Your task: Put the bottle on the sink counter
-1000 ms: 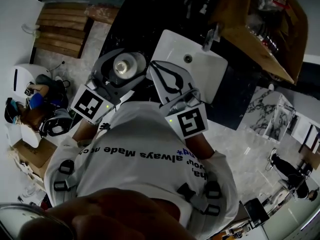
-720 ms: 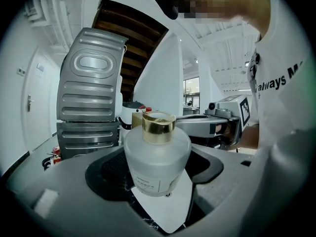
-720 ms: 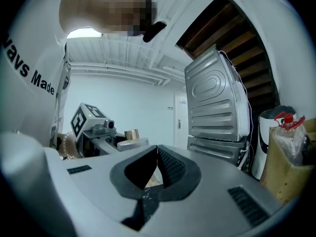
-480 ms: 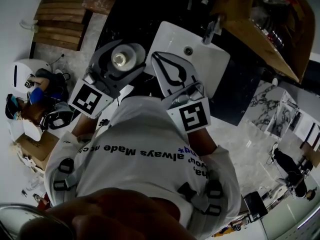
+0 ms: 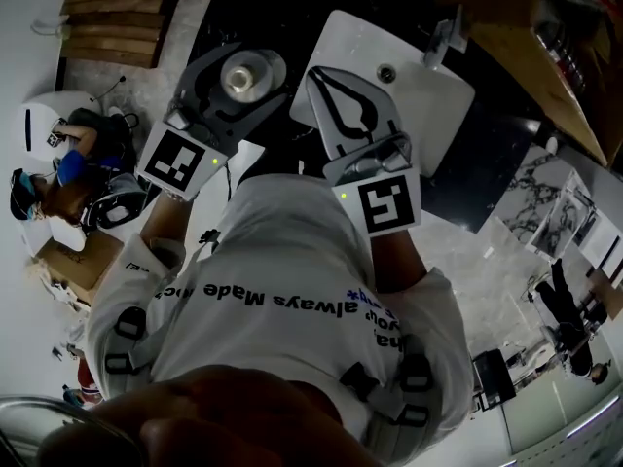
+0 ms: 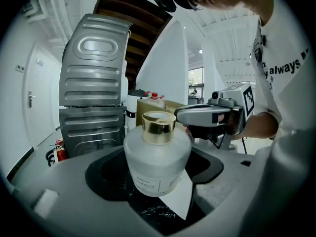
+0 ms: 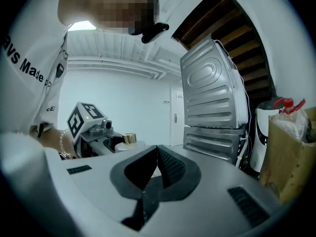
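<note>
A frosted white bottle [image 6: 157, 157] with a gold cap stands upright between the jaws of my left gripper [image 5: 243, 66], which is shut on it. In the head view the bottle [image 5: 241, 78] hangs over the black counter [image 5: 282, 8], just left of the white sink basin [image 5: 419, 86]. My right gripper [image 5: 326, 78] is beside it over the basin's left edge, jaws shut with nothing between them [image 7: 158, 152]. The right gripper view shows the left gripper [image 7: 106, 132] and the bottle's cap [image 7: 129, 138] at its left.
A faucet [image 5: 443, 39] stands at the basin's far side. A cardboard box [image 5: 545, 56] is at the upper right and wooden boards [image 5: 107, 17] at the upper left. A grey ribbed metal panel [image 6: 94, 107] rises behind the bottle. A white sheet [image 5: 241, 156] lies under the left gripper.
The head camera has tilted, so sink and grippers sit higher in the picture. Both grippers reach slightly further forward. The bottle stays in the left gripper's grip.
</note>
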